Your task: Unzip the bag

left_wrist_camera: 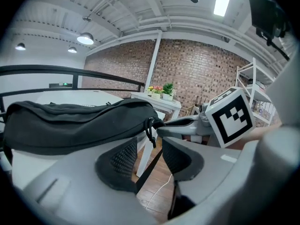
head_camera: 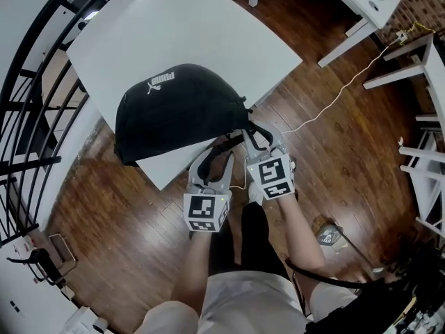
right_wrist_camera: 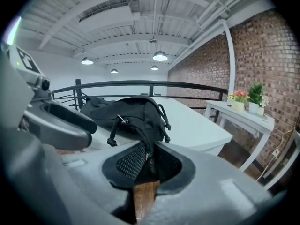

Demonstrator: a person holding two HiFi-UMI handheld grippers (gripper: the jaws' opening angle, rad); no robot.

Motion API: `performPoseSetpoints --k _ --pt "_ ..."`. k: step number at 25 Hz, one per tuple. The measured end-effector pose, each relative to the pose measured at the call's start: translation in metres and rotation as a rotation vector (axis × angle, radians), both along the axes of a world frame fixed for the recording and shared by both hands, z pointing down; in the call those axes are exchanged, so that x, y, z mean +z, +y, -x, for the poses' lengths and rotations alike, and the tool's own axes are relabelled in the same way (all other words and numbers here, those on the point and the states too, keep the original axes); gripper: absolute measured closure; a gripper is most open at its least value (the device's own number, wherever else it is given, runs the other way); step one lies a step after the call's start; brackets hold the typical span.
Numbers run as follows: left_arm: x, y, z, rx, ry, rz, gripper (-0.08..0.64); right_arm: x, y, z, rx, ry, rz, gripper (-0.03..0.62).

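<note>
A black waist bag [head_camera: 181,110] lies on the white table [head_camera: 188,26], hanging over its near corner. My right gripper [head_camera: 259,139] is at the bag's right end. In the right gripper view the bag [right_wrist_camera: 131,111] sits just ahead, and its black strap [right_wrist_camera: 149,142] runs down between the pads of the right gripper [right_wrist_camera: 149,157], which is shut on it. My left gripper [head_camera: 217,160] stands just left of it, below the table's edge. In the left gripper view the left gripper [left_wrist_camera: 150,153] is open, a thin dark strap [left_wrist_camera: 151,168] passing loose between its jaws. A corded zipper pull [left_wrist_camera: 150,129] hangs at the bag's end.
A black railing [head_camera: 28,117] borders the table on the left. White desks [head_camera: 361,5] and a white frame [head_camera: 424,172] stand to the right over the wooden floor [head_camera: 334,158]. A pale cable [head_camera: 334,99] trails across it. The person's legs are below the grippers.
</note>
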State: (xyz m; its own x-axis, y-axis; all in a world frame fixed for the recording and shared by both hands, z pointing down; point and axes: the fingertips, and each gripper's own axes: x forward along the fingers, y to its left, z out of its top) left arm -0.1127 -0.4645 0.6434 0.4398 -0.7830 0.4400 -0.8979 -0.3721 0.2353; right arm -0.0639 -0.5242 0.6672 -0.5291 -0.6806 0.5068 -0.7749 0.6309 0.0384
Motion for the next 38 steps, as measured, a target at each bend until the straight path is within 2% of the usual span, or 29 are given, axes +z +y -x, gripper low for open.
performPoseSetpoints --k 3,7,9,12,15,17,21,23,31,38 --pt "-0.011 -0.002 -0.002 -0.030 0.077 -0.004 0.359 -0.022 0.010 0.002 -0.014 -0.024 0.041 0.546" --pt "-0.026 -0.007 -0.008 -0.063 0.286 0.029 0.354 -0.044 0.017 0.001 -0.025 -0.017 0.058 0.546" --pt "-0.034 -0.010 -0.008 -0.071 0.366 0.032 0.358 -0.050 0.019 0.002 -0.032 -0.012 0.056 0.546" --pt "-0.041 -0.013 -0.008 -0.074 0.437 0.043 0.418 -0.054 0.024 0.002 -0.030 -0.018 0.064 0.546" --pt "-0.047 -0.013 -0.012 -0.063 0.473 0.051 0.502 -0.055 0.025 -0.001 -0.019 -0.018 0.071 0.546" --pt "-0.047 -0.012 -0.011 -0.063 0.472 0.050 0.505 -0.055 0.025 -0.002 -0.007 -0.021 0.071 0.546" --pt "-0.039 -0.008 0.000 -0.075 0.408 0.055 0.511 -0.052 0.022 -0.007 0.041 -0.039 0.085 0.548" --pt "-0.037 -0.005 0.009 -0.079 0.400 0.058 0.511 -0.050 0.020 -0.010 0.062 -0.039 0.091 0.548" --pt "-0.032 -0.001 0.017 -0.011 0.333 0.044 0.511 -0.040 0.018 -0.015 0.115 -0.051 0.110 0.548" --pt "-0.016 0.009 0.044 -0.017 0.268 0.055 0.512 -0.034 0.020 -0.018 0.156 -0.058 0.124 0.548"
